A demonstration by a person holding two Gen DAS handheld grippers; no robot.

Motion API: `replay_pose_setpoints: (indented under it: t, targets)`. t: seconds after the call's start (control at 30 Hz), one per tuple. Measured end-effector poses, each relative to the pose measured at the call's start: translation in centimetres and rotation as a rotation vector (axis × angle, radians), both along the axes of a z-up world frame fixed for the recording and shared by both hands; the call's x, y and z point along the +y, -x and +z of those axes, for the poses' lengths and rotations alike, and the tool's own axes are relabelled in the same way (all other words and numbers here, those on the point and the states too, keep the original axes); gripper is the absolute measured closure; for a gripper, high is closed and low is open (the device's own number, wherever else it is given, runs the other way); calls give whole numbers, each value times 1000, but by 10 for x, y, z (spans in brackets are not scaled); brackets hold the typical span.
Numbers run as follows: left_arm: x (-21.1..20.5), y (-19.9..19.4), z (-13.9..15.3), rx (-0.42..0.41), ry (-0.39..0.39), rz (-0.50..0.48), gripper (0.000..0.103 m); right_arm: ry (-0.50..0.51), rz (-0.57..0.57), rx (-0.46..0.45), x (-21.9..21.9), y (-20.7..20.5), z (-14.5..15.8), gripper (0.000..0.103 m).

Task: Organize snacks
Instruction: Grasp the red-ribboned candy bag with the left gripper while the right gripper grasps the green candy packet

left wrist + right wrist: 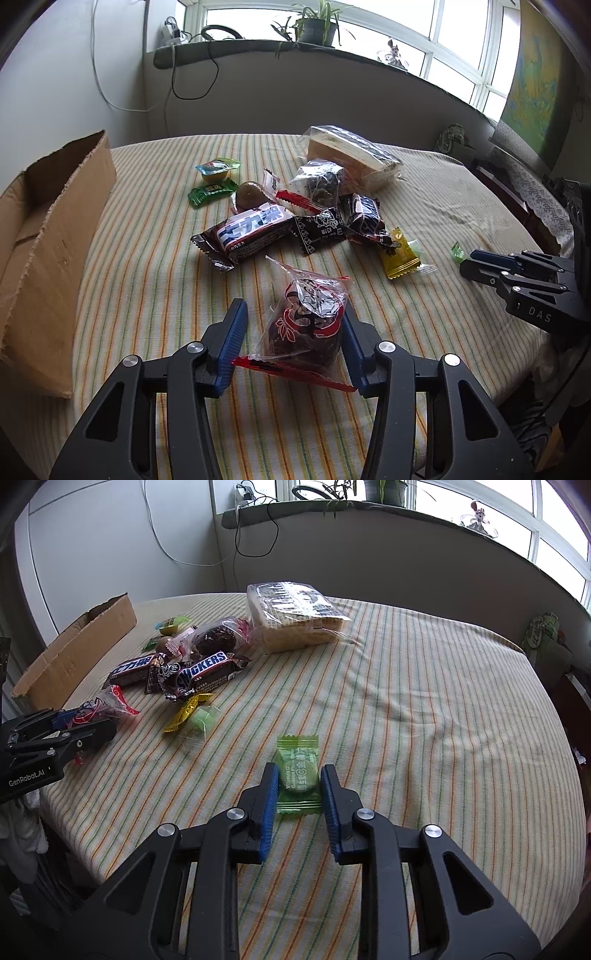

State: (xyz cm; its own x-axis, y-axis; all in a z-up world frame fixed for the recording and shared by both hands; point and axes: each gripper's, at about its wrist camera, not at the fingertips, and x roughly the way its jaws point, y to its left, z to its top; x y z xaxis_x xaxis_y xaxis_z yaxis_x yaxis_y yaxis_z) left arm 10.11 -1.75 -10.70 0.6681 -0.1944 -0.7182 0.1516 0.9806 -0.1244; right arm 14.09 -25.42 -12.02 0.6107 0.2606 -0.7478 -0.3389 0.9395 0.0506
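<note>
Left wrist view: left tool (291, 325) straddles one clear bag with red seal holding a dark round snack (306, 325). The right blue pad touches the bag's side; the left pad stands clear with a gap, so the tool is part spread, not pinching. Bag lies on the striped cloth of the bench (147, 295), near its front edge. Behind it, one pile of snacks: one long brown chocolate bar (251, 232), one second dark bar (364, 214), one small dark patterned candy (321, 230), one yellow sachet (399, 258), one green candy (208, 192), one jelly cup (218, 170), one big clear pack of wafers (354, 158). One open cardboard box (55, 251) at the left edge, its flap up. Open cloth lies between box and bag. Right tool (469, 264) at far right, low over the cloth.

Right wrist view: right tool (299, 797) pinches one green wrapped candy (297, 775); both blue pads press its sides, and the candy rests flat on the cloth. A wide stretch of bare bench lies to the right and ahead. The pile sits up-left, well apart, with the wafers pack (295, 616) behind. The box (77, 653) stands along the far left edge. The left tool (85, 723) is at the left with the red-sealed bag (107, 705) between its fingers.
</note>
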Motion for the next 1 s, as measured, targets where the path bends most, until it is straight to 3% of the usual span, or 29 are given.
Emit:
replay_pose_setpoints:
  t: [0.33,0.57,1.0]
  targets:
    - [6,5,4,-13,41,31,59,-12,-50,-20,-5,4,7,79]
    - [14,12,17,-51,53,57,59,-21,-36,-63,4,12,31,79]
    - [70,30,56,-146,59,170,59,-69,127,-139,84,13,77,79]
